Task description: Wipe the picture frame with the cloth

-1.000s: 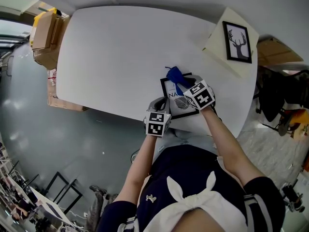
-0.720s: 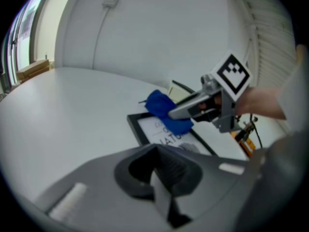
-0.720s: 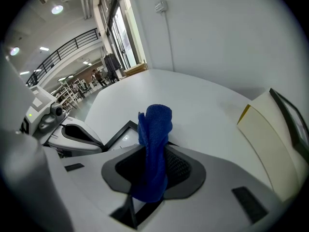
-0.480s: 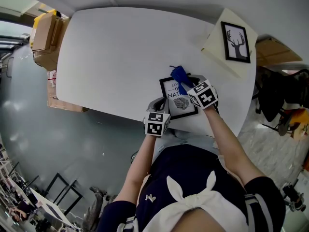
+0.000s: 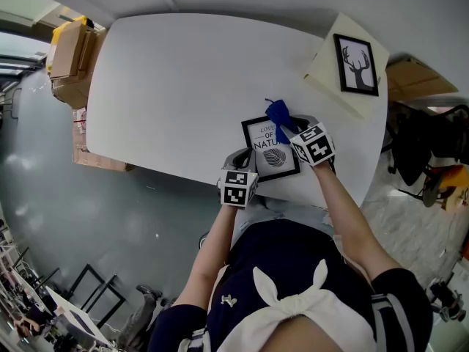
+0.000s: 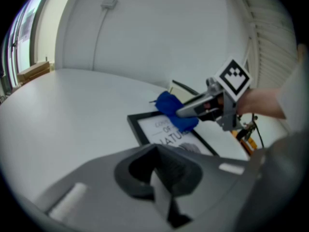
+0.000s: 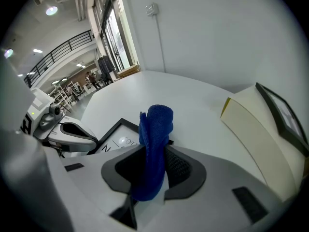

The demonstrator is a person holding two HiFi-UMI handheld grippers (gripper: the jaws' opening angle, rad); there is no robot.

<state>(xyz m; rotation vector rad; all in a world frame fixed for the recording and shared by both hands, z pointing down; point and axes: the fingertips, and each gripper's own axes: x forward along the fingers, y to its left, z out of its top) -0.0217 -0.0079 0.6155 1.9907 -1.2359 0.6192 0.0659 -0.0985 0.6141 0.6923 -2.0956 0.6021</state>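
Note:
A black picture frame (image 5: 268, 149) with a leaf print lies flat near the table's front edge; it also shows ahead of the left jaws (image 6: 164, 132). My right gripper (image 5: 289, 127) is shut on a blue cloth (image 5: 278, 113), which stands up between its jaws (image 7: 154, 144) and presses on the frame's far right corner. My left gripper (image 5: 247, 156) sits at the frame's near left edge with its jaws shut; whether they pinch the frame is hidden. From the left gripper view (image 6: 159, 178) the right gripper (image 6: 181, 112) and cloth (image 6: 171, 109) hover over the frame.
A second frame with a deer print (image 5: 358, 64) leans on a cream board (image 5: 330, 72) at the table's far right. The white table (image 5: 183, 86) stretches left and away. Cardboard boxes (image 5: 69, 50) stand beyond its left end. A dark chair (image 5: 414, 149) is at the right.
My right gripper has slid the blue cloth to the right along the frame's far edge, toward its far right corner. The left gripper and the frame have stayed put.

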